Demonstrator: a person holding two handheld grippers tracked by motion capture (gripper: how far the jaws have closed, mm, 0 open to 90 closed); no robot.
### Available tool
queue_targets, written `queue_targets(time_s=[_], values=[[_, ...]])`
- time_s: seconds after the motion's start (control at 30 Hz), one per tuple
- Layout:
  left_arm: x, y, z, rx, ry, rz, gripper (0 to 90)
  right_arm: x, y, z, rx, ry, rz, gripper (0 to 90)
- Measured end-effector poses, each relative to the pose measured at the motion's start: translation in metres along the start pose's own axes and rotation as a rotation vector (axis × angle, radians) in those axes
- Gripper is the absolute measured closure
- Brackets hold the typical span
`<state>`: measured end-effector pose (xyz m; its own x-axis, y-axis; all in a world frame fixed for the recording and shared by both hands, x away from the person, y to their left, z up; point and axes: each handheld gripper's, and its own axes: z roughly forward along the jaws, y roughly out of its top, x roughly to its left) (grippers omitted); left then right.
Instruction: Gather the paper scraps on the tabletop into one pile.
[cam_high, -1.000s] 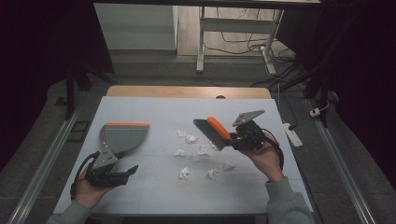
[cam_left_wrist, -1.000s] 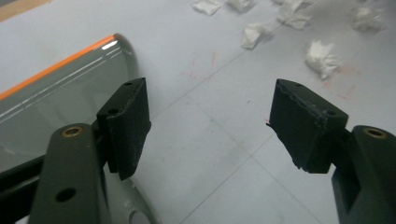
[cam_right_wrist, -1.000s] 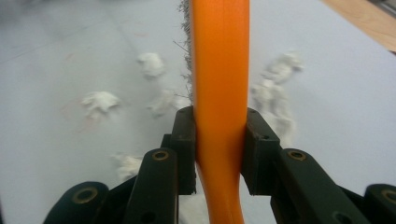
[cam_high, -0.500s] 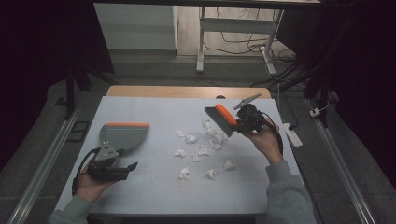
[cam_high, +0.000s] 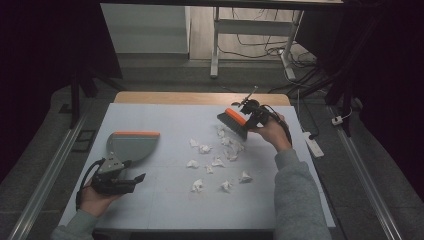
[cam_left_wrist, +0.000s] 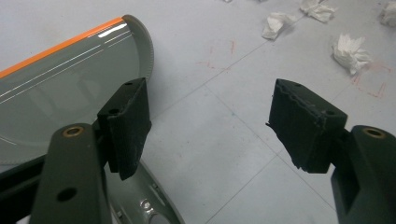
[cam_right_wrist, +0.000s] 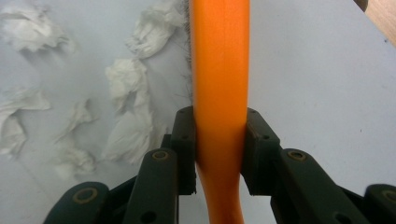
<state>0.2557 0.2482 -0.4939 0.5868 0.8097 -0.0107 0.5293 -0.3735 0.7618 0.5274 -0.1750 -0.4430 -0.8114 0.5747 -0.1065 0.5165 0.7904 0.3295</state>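
High view first: a small hand brush (cam_high: 234, 121) with an orange back and dark bristles hangs at the far right of the pale blue table (cam_high: 165, 200), just behind a scatter of crumpled white paper scraps (cam_high: 216, 161). The brush looks light and rigid along its plastic handle, with soft bristles that would bend against the table; the smooth handle could slip, so the narrow waist of the handle is the sensible place to hold it. The paper scraps look nearly weightless and likely to skid or roll when swept. The right gripper (cam_right_wrist: 219, 149) is clamped tight on that orange handle, its two black pads pressing either side. At the near left, a grey dustpan (cam_high: 131, 146) with an orange lip lies flat on the table, well apart from the scraps. The left gripper (cam_left_wrist: 210, 126) hovers just beside the dustpan's handle end with its jaws spread wide and nothing between them.
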Motion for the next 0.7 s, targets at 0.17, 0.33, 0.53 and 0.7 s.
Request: queue_targets(time_s=[0.17,0.33,0.53,0.7], values=[[-0.001,0.001,0.001,0.006,0.006,-0.002,30.2,-0.002,0.012,0.005,0.037,-0.025,-0.007,70.1],[-0.004,0.001,0.003,0.012,0.005,0.005,30.6,0.008,0.028,0.013,0.090,-0.036,-0.071,70.2],[-0.003,0.001,0.003,0.010,-0.002,0.003,30.9,0.030,0.035,0.013,0.180,-0.062,-0.211,70.6],[-0.002,0.000,0.003,0.006,-0.010,0.002,31.0,0.049,0.024,0.003,0.167,0.056,-0.283,70.5]])
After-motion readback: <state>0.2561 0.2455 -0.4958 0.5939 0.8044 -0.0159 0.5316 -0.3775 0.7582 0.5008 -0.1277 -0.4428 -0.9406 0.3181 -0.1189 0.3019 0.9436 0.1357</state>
